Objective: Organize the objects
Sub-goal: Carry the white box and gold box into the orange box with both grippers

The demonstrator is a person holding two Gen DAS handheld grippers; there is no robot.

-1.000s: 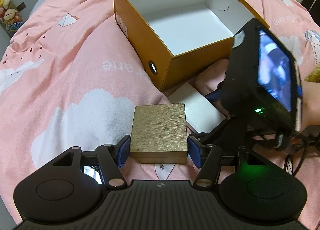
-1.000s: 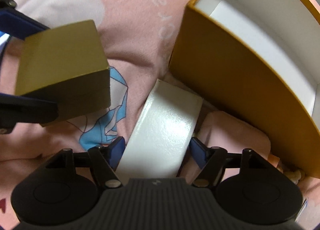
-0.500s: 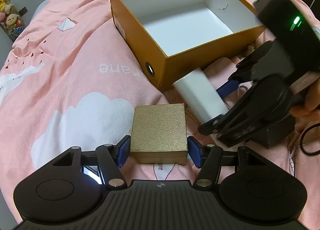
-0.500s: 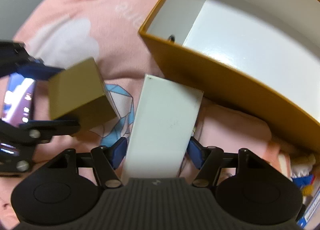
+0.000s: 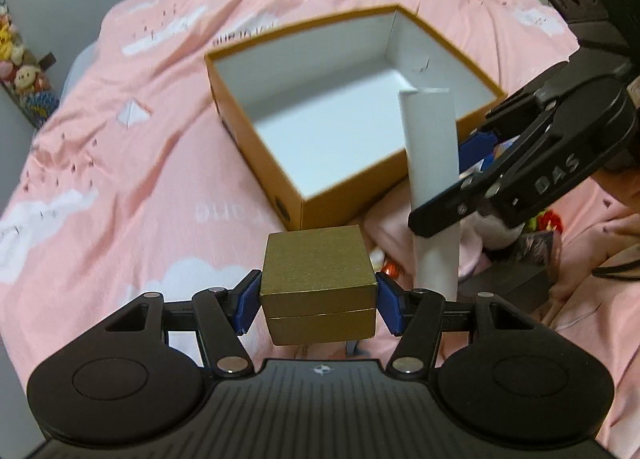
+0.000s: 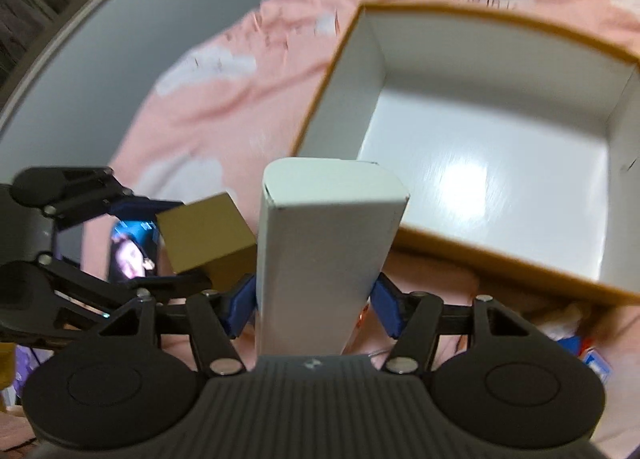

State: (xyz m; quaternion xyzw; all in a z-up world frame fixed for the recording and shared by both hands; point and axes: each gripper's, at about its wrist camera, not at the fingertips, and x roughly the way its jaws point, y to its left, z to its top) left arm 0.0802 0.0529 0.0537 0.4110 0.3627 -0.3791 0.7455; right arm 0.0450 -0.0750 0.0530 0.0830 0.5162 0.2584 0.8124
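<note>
My left gripper (image 5: 318,305) is shut on a small gold box (image 5: 318,279) and holds it lifted above the pink bedspread, in front of the near corner of the open orange shoe box (image 5: 260,155). My right gripper (image 6: 314,305) is shut on a long white box (image 6: 320,259), raised and tilted up near the orange box's (image 6: 500,263) near wall. The white box (image 5: 432,163) and right gripper (image 5: 460,179) show at the right of the left wrist view. The gold box (image 6: 204,235) and left gripper (image 6: 160,243) show at the left of the right wrist view. The orange box has a white, empty inside.
A pink bedspread (image 5: 120,147) with white clouds covers the bed. Small items and a dark box (image 5: 508,283) lie at the right beside the orange box. Plush toys (image 5: 20,67) sit at the far left. A grey wall (image 6: 140,31) is behind the bed.
Both grippers have risen off the bed with their boxes. The white box has swung upright and moved toward the orange box's near wall. The gold box is now off the bedspread.
</note>
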